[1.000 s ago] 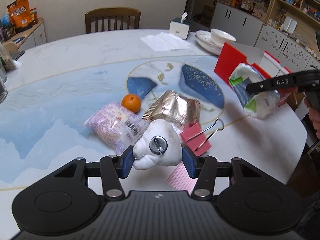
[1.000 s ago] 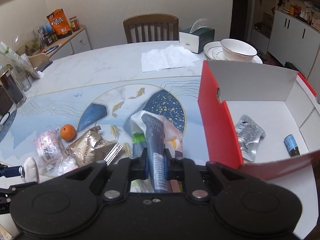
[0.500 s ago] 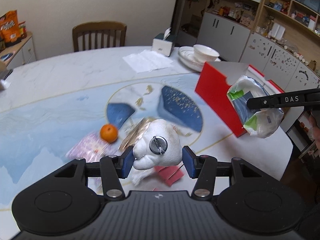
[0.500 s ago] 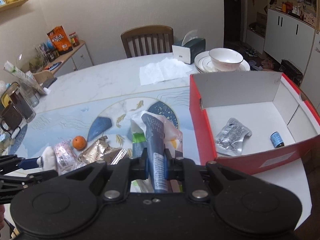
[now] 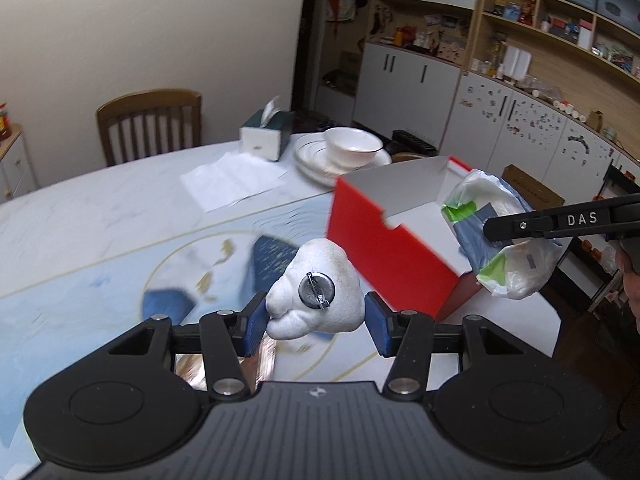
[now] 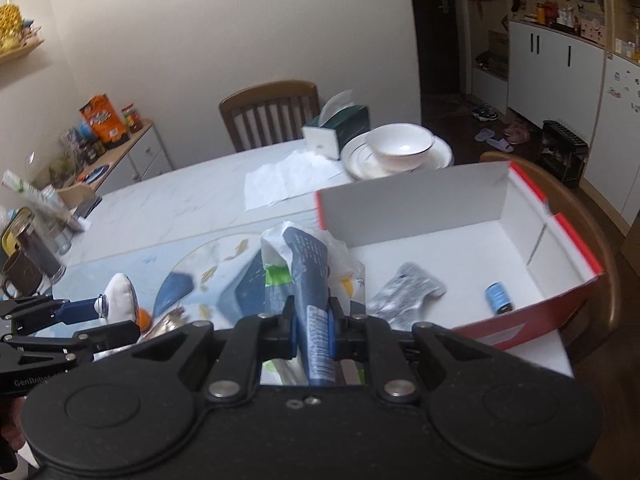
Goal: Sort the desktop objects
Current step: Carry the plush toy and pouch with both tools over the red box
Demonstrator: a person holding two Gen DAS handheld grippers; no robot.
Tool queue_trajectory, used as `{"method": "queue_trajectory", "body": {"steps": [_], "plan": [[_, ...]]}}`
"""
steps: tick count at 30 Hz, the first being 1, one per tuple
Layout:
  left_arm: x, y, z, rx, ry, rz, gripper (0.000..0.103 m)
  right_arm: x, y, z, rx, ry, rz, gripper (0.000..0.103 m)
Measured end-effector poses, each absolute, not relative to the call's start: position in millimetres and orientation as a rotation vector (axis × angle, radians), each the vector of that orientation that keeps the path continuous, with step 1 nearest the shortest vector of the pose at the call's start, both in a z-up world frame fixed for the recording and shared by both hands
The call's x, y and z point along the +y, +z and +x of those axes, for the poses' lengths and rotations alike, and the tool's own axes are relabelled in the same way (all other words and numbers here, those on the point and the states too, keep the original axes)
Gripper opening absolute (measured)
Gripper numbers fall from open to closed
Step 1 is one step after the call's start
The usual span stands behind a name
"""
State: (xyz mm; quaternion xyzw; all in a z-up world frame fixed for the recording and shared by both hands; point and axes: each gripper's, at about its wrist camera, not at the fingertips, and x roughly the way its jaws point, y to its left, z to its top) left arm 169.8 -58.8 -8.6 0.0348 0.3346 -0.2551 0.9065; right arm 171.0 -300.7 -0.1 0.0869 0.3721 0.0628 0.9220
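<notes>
My left gripper (image 5: 315,320) is shut on a white plush brooch (image 5: 316,292) with a metal pin back, held above the table, left of the red box (image 5: 384,248). My right gripper (image 6: 312,322) is shut on a white, blue and green plastic packet (image 6: 306,268), held above the box's near left corner; the packet also shows in the left wrist view (image 5: 504,236). The box (image 6: 456,240) is open and holds a silver foil pack (image 6: 404,292) and a small blue bottle (image 6: 498,298). The left gripper with the brooch (image 6: 120,296) shows at the left of the right wrist view.
A tangerine (image 6: 142,318) and a gold foil bag (image 6: 168,320) lie on the table. At the back stand a bowl on plates (image 5: 348,150), a tissue box (image 5: 266,136), a paper napkin (image 5: 236,180) and a wooden chair (image 5: 150,124). Jars and mugs (image 6: 28,256) stand far left.
Both grippers rose and moved right toward the red box with their loads. The tangerine, pink clip and snack bags dropped out of the left wrist view.
</notes>
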Motion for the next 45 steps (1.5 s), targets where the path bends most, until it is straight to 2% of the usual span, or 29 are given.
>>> {"method": "queue_trajectory", "body": {"steps": [22,45], "plan": [[-230.0,-8.6,216.1,0.68,-0.653,0.232,0.051,-420.4,-18.8,225.6,0.762,0.112,0.167,0.012],[-305.4,-51.5,288.5,0.855,-0.694,0.354,0.051,-454.1,-58.8,295.8,0.835,0.108,0.129,0.01]]}}
